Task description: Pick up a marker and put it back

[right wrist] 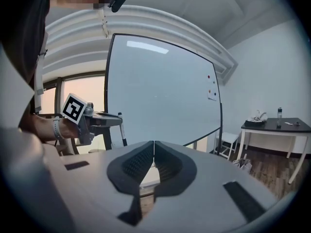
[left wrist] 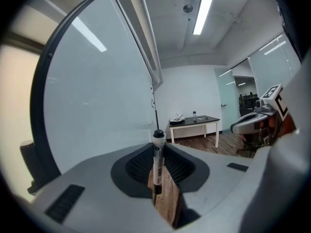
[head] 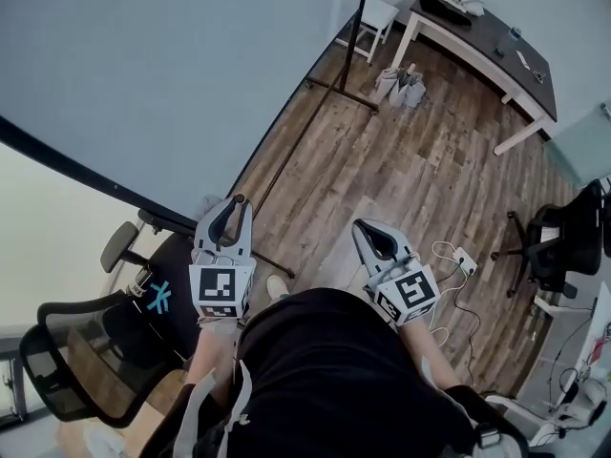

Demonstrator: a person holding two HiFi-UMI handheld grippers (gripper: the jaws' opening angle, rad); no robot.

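Note:
A white marker with a black cap (left wrist: 156,159) stands upright between the pads of my left gripper (left wrist: 157,148), which is shut on its barrel. In the head view the left gripper (head: 232,204) points at the lower edge of the large whiteboard (head: 172,74). The right gripper view shows the same marker (right wrist: 123,134) sticking down from the left gripper (right wrist: 90,121). My right gripper (right wrist: 154,144) is shut with nothing in it, and hangs over the wooden floor beside the left one (head: 368,227).
The whiteboard stands on a black frame with floor feet (head: 339,89). A black office chair (head: 86,351) is at the lower left, another chair (head: 563,237) at the right. A dark table (head: 487,36), a stool (head: 377,12), bags (head: 401,84) and a power strip (head: 465,257) lie farther off.

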